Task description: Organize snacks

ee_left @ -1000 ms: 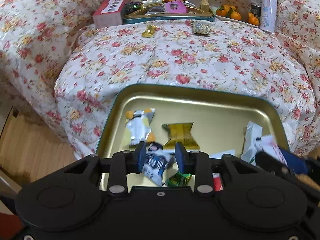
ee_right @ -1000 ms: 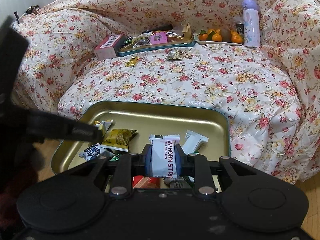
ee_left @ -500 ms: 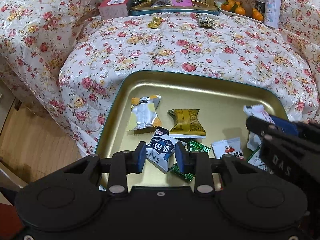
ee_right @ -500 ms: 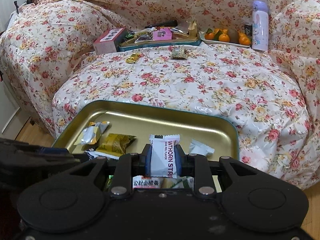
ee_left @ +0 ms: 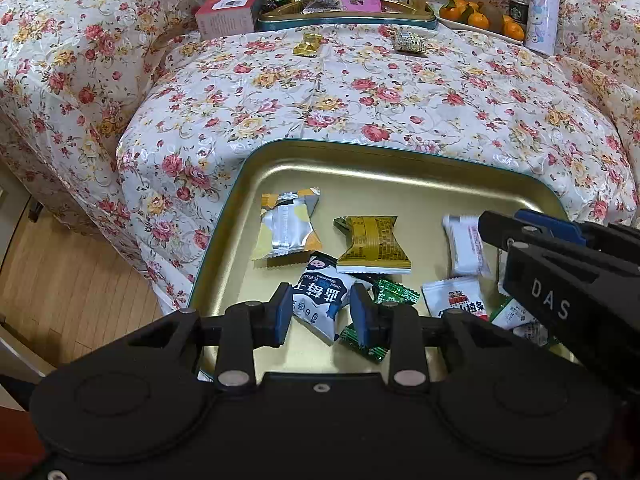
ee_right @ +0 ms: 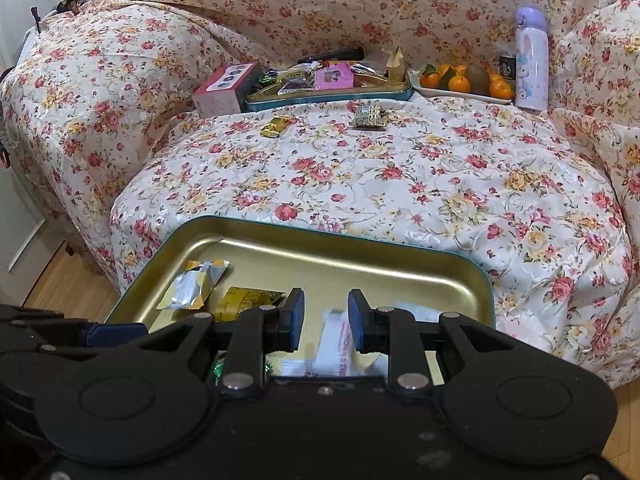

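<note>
A gold tray [ee_left: 360, 164] sits at the near edge of the floral-covered seat and holds several wrapped snacks. My left gripper [ee_left: 319, 312] is open above a dark blue and white packet [ee_left: 318, 300] in the tray. My right gripper [ee_right: 326, 320] is open over the tray [ee_right: 360, 256]; a white hawthorn strip packet [ee_right: 334, 344] lies blurred below it, out of the fingers. In the left wrist view the right gripper [ee_left: 560, 264] reaches in from the right beside that white packet [ee_left: 464, 244].
A second tray [ee_right: 328, 90] of snacks stands at the back with a pink box [ee_right: 224, 88] to its left. A gold candy [ee_right: 274, 125] and a checkered candy [ee_right: 370, 115] lie loose on the cover. A plate of oranges [ee_right: 460, 80] and a lilac bottle [ee_right: 531, 60] stand back right.
My right gripper has opened and let the white hawthorn strip packet fall into the tray. My left gripper has risen a little and stays open.
</note>
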`<state>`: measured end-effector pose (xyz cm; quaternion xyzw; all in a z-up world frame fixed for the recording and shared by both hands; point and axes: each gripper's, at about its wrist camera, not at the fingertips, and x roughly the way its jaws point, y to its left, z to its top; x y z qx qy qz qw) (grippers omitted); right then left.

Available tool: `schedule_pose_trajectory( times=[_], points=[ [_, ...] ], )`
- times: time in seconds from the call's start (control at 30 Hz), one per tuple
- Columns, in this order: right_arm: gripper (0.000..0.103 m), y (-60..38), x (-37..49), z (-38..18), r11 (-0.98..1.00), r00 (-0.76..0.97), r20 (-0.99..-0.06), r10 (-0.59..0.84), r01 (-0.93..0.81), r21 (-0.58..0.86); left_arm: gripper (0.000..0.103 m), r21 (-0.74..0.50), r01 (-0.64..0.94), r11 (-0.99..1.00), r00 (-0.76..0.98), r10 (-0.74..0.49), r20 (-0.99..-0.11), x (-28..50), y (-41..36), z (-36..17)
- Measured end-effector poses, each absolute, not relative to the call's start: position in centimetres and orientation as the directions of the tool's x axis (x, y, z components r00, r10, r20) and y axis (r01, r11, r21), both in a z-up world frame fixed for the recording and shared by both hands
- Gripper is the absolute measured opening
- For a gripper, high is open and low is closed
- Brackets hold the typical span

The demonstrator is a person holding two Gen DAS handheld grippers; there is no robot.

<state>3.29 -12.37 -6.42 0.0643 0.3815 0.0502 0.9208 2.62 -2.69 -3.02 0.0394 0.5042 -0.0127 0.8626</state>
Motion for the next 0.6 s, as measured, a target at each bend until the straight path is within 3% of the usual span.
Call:
schedule_pose_trajectory(
  times=[0.6],
  points=[
    [0.026,-13.3,0.3,-5.9,0.981,0.706,-0.692,0.149,-0.019,0.191,0.041,0.059,0.066,0.996,0.499,0.018,-0.866,2.1,-2.6,-2.7]
  ],
)
